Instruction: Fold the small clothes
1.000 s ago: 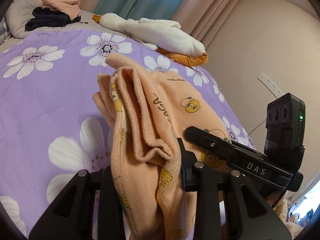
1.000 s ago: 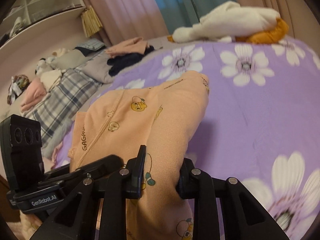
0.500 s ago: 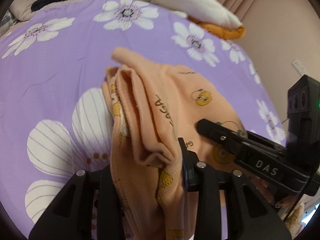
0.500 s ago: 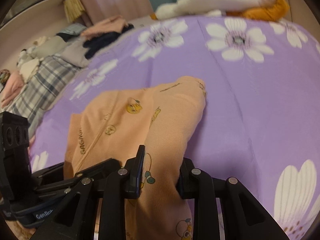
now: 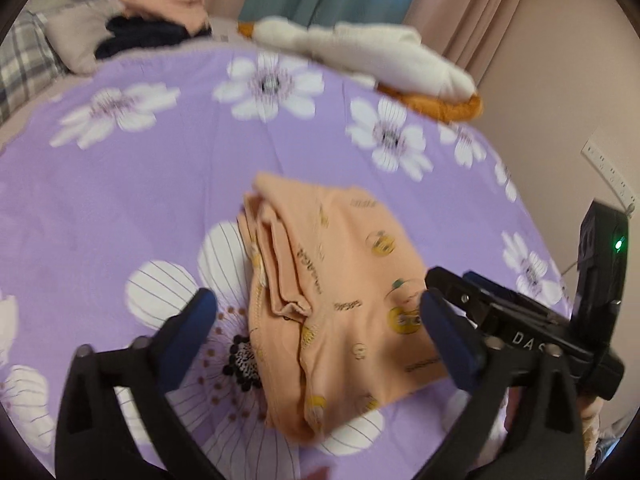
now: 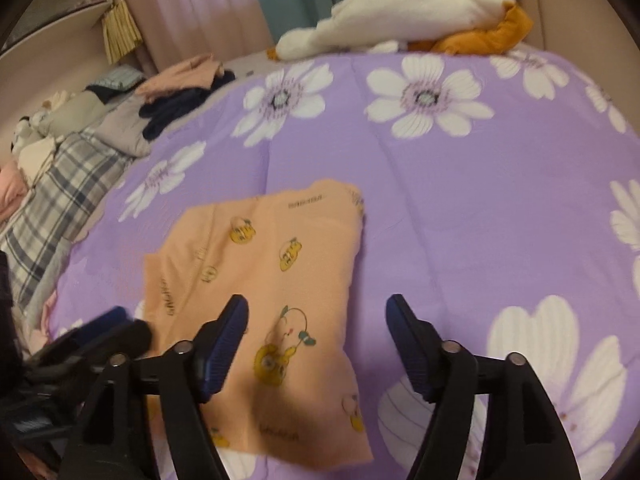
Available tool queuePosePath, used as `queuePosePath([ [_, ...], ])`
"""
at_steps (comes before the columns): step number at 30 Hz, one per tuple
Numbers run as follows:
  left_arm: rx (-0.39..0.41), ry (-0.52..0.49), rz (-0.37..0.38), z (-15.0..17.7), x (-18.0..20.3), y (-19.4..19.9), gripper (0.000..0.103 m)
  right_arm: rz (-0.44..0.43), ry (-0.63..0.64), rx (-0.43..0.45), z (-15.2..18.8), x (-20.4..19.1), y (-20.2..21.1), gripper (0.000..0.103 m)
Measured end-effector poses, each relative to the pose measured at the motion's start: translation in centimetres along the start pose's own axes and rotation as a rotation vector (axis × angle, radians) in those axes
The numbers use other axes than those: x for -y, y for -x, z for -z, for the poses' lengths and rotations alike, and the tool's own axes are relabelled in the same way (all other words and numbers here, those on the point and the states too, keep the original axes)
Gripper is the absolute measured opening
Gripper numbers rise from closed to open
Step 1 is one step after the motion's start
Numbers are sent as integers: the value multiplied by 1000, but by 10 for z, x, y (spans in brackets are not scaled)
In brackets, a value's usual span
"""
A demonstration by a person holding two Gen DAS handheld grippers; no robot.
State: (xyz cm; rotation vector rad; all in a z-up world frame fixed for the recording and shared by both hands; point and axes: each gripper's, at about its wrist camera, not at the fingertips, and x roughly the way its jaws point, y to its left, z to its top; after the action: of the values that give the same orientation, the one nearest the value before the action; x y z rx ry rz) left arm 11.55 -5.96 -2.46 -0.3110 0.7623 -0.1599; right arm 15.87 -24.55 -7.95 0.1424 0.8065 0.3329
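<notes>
- The orange garment (image 5: 340, 300) lies folded on the purple flowered bedspread (image 5: 140, 184), near the front of the bed and slightly right of centre in the left wrist view.
- Change noted: half a second ago both tools were clamped on the near edge of this garment and it hung bunched from them. Now both have let go and the cloth rests flat on the bedspread.
- Left gripper (image 5: 316, 332): jaws spread wide, one on each side of the garment's near end, nothing between them.
- Right gripper (image 6: 316, 344): jaws likewise spread; its left finger hangs over the cloth and its right finger over bare bedspread. Contact with the cloth cannot be confirmed.
- Condition of the fold: the right side is smooth, with the printed cartoon figures facing up. The left edge shows several stacked layers, a little uneven and raised.
- Judgement: this garment's fold appears complete or nearly so. A light press on the lumpy left edge may be warranted.
- Other items: a white and brown soft toy (image 5: 380, 60) at the far edge, and stacked clothes (image 6: 180, 88) at the far left, well apart from the work.
</notes>
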Motion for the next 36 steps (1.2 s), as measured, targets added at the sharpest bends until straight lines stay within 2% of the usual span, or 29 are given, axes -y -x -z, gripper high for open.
queuePosePath([
  [5,58,7,-22,2,5,41,102,24,6,79,0,-6,39,83],
  [10,76,-12,-99,12,8,68,102,37,25,114,0,-18,64,86],
  [16,84,-35,-129,23,15,84,102,27,-32,146,16,-20,90,89],
  [21,93,-54,-134,32,16,95,102,80,-71,151,28,-21,98,89],
  [36,79,-70,-136,44,17,102,102,165,-28,188,42,-41,112,89],
])
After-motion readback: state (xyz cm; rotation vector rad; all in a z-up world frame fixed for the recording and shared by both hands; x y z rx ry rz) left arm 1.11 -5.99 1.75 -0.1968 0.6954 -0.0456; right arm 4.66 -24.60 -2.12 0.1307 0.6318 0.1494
